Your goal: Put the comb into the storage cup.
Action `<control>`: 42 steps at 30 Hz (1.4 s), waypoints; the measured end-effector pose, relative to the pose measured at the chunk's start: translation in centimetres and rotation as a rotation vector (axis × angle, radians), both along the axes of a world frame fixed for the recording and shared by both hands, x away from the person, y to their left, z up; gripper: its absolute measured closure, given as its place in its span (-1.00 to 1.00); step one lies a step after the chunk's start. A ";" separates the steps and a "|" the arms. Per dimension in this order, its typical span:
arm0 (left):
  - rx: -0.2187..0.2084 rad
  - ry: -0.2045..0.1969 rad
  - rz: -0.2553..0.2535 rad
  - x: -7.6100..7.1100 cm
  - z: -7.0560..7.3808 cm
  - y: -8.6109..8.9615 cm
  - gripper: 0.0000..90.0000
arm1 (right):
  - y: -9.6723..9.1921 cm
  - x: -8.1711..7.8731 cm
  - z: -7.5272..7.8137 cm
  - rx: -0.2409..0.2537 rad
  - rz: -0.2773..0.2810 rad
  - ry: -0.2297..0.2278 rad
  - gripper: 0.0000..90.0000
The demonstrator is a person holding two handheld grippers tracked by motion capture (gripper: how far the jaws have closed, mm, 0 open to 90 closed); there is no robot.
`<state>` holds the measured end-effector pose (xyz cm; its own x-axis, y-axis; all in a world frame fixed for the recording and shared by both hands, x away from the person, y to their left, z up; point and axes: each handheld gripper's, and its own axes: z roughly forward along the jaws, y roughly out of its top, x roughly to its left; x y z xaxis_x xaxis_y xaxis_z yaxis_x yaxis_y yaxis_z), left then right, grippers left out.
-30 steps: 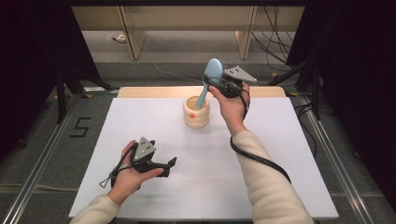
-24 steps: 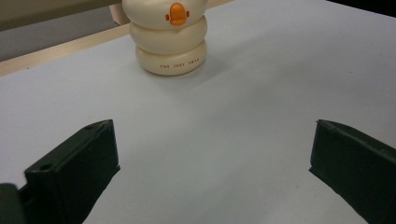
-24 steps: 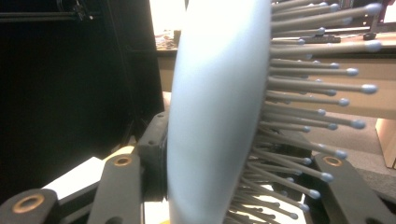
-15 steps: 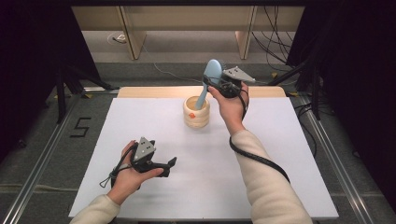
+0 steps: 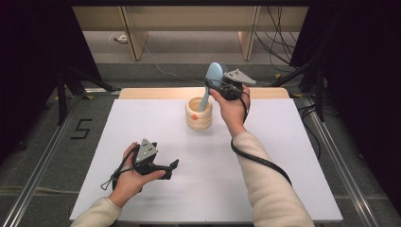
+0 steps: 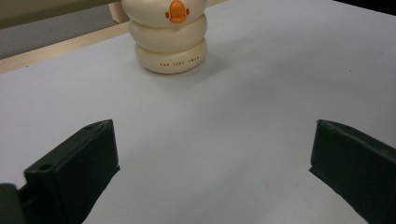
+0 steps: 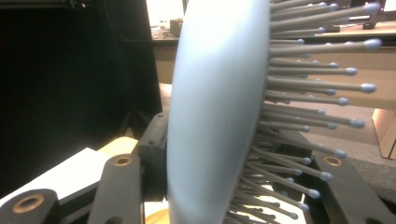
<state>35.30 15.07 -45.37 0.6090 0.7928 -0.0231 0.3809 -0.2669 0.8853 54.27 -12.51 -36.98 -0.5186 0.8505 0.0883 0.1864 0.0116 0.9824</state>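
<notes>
A pale blue hairbrush (image 5: 213,75) stands tilted, its handle down inside a cream, ringed cup (image 5: 198,113) with an orange duck beak (image 6: 177,10). My right gripper (image 5: 218,87) is shut on the brush just below its head, above the cup's right rim. In the right gripper view the brush's back and grey bristles (image 7: 215,112) sit between the black jaws. My left gripper (image 5: 172,169) rests low over the white board near its front left, pointing right. Its jaws are open with nothing between them (image 6: 212,172). The cup (image 6: 168,37) stands ahead of it.
The white board (image 5: 142,123) covers the table, with a wooden strip (image 5: 156,92) along its far edge. Metal rails (image 5: 42,156) run down both sides. A "5" mark (image 5: 81,128) lies on the floor at left. Cables (image 5: 283,33) trail at back right.
</notes>
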 end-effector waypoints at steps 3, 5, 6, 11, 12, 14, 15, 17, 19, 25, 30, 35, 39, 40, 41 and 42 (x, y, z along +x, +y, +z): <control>0.000 0.001 -0.001 0.0 0.0 0.0 -1.00 | 0.0 0.1 -0.2 -0.002 -0.002 0.003 0.11; 0.000 0.001 0.000 0.0 0.0 0.0 -1.00 | 0.0 0.1 -0.3 -0.005 -0.003 0.004 0.11; 0.000 0.001 -0.001 0.0 0.0 0.0 -1.00 | 0.0 0.1 -0.3 -0.006 -0.004 0.005 0.11; 0.003 0.001 -0.002 0.0 0.0 0.0 -1.00 | 0.0 0.1 -0.2 -0.004 -0.005 0.004 0.11; 0.002 0.000 -0.002 0.0 0.0 0.0 -1.00 | 0.0 0.1 -0.3 -0.004 -0.006 0.004 0.11; 0.002 0.001 -0.002 0.0 0.0 0.0 -1.00 | 0.0 0.1 -0.3 -0.003 -0.006 0.006 0.11; 0.002 0.001 -0.002 0.0 0.0 0.0 -1.00 | 0.0 0.2 -0.3 -0.006 -0.007 0.006 0.11; 0.002 0.001 -0.002 0.0 0.0 0.0 -1.00 | 0.0 0.2 -0.4 -0.005 -0.007 0.008 0.11; 0.002 -0.002 -0.002 0.0 0.0 0.0 -1.00 | 0.1 0.2 -0.5 -0.004 -0.007 0.009 0.11; 0.000 0.000 -0.002 0.0 0.0 -0.1 -1.00 | 0.3 0.3 -0.6 -0.007 -0.005 0.013 0.11; 0.001 0.000 -0.002 0.0 0.0 -0.1 -1.00 | 0.3 0.3 -0.8 -0.008 -0.008 0.017 0.11; 0.001 0.000 -0.004 0.0 0.0 -0.1 -1.00 | 0.4 0.4 -1.0 -0.011 -0.008 0.022 0.11; 0.001 0.000 -0.002 0.0 0.0 -0.1 -1.00 | 0.5 0.5 -1.2 -0.012 -0.008 0.024 0.11; 0.001 -0.001 -0.003 0.0 0.0 -0.1 -1.00 | 0.5 0.5 -1.3 -0.015 -0.008 0.023 0.11; 0.001 -0.001 -0.003 0.0 0.0 -0.1 -1.00 | 0.5 0.5 -1.3 -0.013 -0.008 0.025 0.11; 0.000 0.000 -0.002 0.0 0.0 -0.1 -1.00 | 0.5 0.5 -1.3 -0.012 -0.008 0.027 0.10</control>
